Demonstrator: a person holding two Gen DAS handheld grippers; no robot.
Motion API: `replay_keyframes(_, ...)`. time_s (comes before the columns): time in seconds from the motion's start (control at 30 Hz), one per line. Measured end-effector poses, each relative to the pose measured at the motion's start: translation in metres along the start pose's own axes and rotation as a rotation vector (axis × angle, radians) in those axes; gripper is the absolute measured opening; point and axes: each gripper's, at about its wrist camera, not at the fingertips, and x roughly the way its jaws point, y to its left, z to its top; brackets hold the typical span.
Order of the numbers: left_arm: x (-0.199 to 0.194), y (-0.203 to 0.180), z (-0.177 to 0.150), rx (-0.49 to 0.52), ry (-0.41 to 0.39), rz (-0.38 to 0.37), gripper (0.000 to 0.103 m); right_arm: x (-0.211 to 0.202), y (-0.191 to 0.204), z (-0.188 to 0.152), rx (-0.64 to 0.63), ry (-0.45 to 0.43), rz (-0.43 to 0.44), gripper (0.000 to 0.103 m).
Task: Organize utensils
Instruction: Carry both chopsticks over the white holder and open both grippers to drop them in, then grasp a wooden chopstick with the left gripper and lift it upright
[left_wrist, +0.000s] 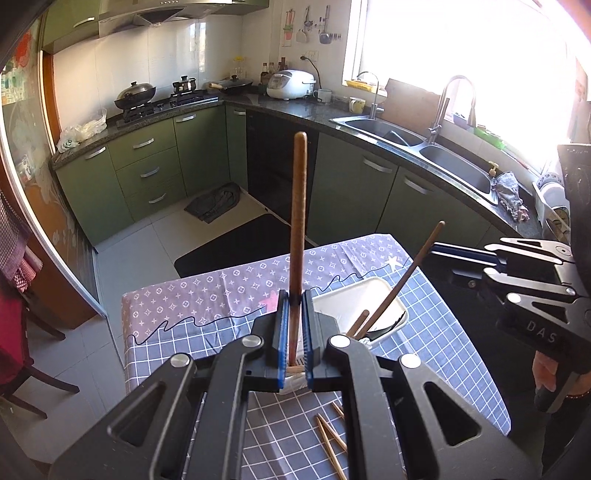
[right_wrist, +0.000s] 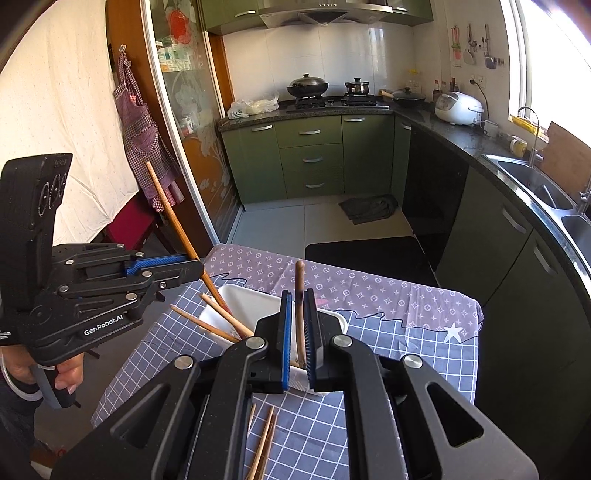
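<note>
My left gripper (left_wrist: 294, 299) is shut on a brown chopstick (left_wrist: 298, 221) that stands upright between its blue pads. My right gripper (right_wrist: 299, 299) is shut on another brown chopstick (right_wrist: 301, 291), also upright. Both hang just above a white rectangular container (left_wrist: 369, 295) on the table; it holds several chopsticks (right_wrist: 221, 314) leaning out. In the right wrist view the left gripper (right_wrist: 177, 264) is at the left with its chopstick (right_wrist: 166, 210) slanting up. In the left wrist view the right gripper (left_wrist: 450, 254) is at the right with its chopstick (left_wrist: 417, 262). Loose chopsticks (left_wrist: 328, 439) lie on the cloth near me.
The table has a blue checked and purple patterned cloth (left_wrist: 207, 295). Beyond it are green kitchen cabinets (left_wrist: 147, 173), a stove with pots (left_wrist: 155, 99), a rice cooker (left_wrist: 291, 84) and a double sink (left_wrist: 424, 147). A black floor mat (left_wrist: 236, 247) lies past the table edge.
</note>
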Motion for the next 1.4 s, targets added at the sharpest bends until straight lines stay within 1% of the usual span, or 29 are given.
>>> replay_keyframes(0.03, -0.004, 0.0, 0.001, 0.0, -0.007, 0.001, 0.007, -0.007, 0.001, 0.0, 0.0, -0.01, 0.004, 0.007)
replay_keyframes(0.1, -0.015, -0.001, 0.004, -0.001, -0.026, 0.006, 0.012, -0.023, 0.002, -0.001, -0.001, -0.032, 0.015, 0.007)
replay_keyframes(0.17, -0.027, -0.002, 0.007, 0.005, -0.044, 0.013, 0.028, -0.042, 0.004, -0.004, -0.002, -0.061, 0.02, 0.009)
replay_keyframes(0.2, -0.033, -0.003, 0.008, 0.007, -0.053, 0.018, 0.03, -0.051, 0.005, -0.006, -0.002, -0.073, 0.023, 0.01)
replay_keyframes(0.3, -0.048, -0.005, 0.008, 0.002, -0.062, 0.014, 0.03, -0.078, 0.007, -0.015, -0.001, -0.098, 0.04, 0.01)
replay_keyframes(0.33, -0.054, -0.006, 0.007, -0.005, -0.065, 0.008, 0.03, -0.087, 0.008, -0.02, -0.001, -0.102, 0.05, 0.012)
replay_keyframes(0.37, -0.06, -0.007, 0.004, -0.009, -0.067, -0.001, 0.03, -0.094, 0.009, -0.027, -0.002, -0.106, 0.055, 0.017)
replay_keyframes(0.43, -0.073, -0.01, -0.004, -0.005, -0.068, -0.008, 0.03, -0.107, 0.009, -0.046, 0.0, -0.109, 0.051, 0.021)
replay_keyframes(0.5, -0.083, -0.013, -0.016, -0.007, -0.048, -0.009, 0.03, -0.112, 0.006, -0.071, 0.013, -0.09, 0.056, 0.021)
replay_keyframes(0.53, -0.086, -0.014, -0.025, -0.009, -0.023, -0.022, 0.031, -0.112, 0.002, -0.085, 0.026, -0.072, 0.058, 0.021)
replay_keyframes(0.6, -0.084, -0.019, -0.046, -0.015, 0.047, -0.035, 0.032, -0.104, -0.007, -0.115, 0.059, -0.021, 0.061, 0.026)
replay_keyframes(0.63, -0.08, -0.021, -0.059, -0.018, 0.09, -0.038, 0.032, -0.096, -0.01, -0.13, 0.076, 0.014, 0.054, 0.03)
replay_keyframes(0.67, -0.073, -0.024, -0.073, -0.018, 0.14, -0.043, 0.032, -0.087, -0.015, -0.145, 0.088, 0.053, 0.048, 0.031)
replay_keyframes(0.77, -0.04, -0.03, -0.118, -0.043, 0.309, -0.093, 0.032, -0.056, -0.03, -0.184, 0.136, 0.182, 0.041, 0.031)
replay_keyframes(0.83, -0.015, -0.034, -0.143, -0.055, 0.415, -0.098, 0.032, -0.04, -0.041, -0.206, 0.163, 0.251, 0.036, 0.031)
replay_keyframes(0.93, 0.018, -0.039, -0.17, -0.07, 0.526, -0.077, 0.031, -0.026, -0.052, -0.226, 0.2, 0.302, 0.05, 0.032)
replay_keyframes(0.97, 0.029, -0.04, -0.176, -0.076, 0.559, -0.067, 0.028, -0.024, -0.053, -0.23, 0.205, 0.309, 0.051, 0.033)
replay_keyframes(1.07, 0.054, -0.042, -0.187, -0.101, 0.629, -0.039, 0.027, -0.021, -0.055, -0.24, 0.216, 0.315, 0.062, 0.034)
replay_keyframes(1.13, 0.069, -0.042, -0.189, -0.134, 0.669, -0.039, 0.025, -0.02, -0.056, -0.242, 0.22, 0.319, 0.071, 0.035)
replay_keyframes(1.17, 0.075, -0.042, -0.19, -0.143, 0.683, -0.032, 0.023, -0.018, -0.057, -0.244, 0.221, 0.322, 0.077, 0.037)
replay_keyframes(1.23, 0.087, -0.042, -0.193, -0.154, 0.713, -0.007, 0.022, -0.015, -0.06, -0.245, 0.225, 0.326, 0.085, 0.039)
replay_keyframes(1.3, 0.095, -0.043, -0.197, -0.162, 0.74, 0.015, 0.018, -0.014, -0.061, -0.248, 0.228, 0.328, 0.091, 0.039)
replay_keyframes(1.4, 0.102, -0.046, -0.2, -0.155, 0.761, 0.034, 0.015, -0.013, -0.061, -0.25, 0.23, 0.326, 0.103, 0.039)
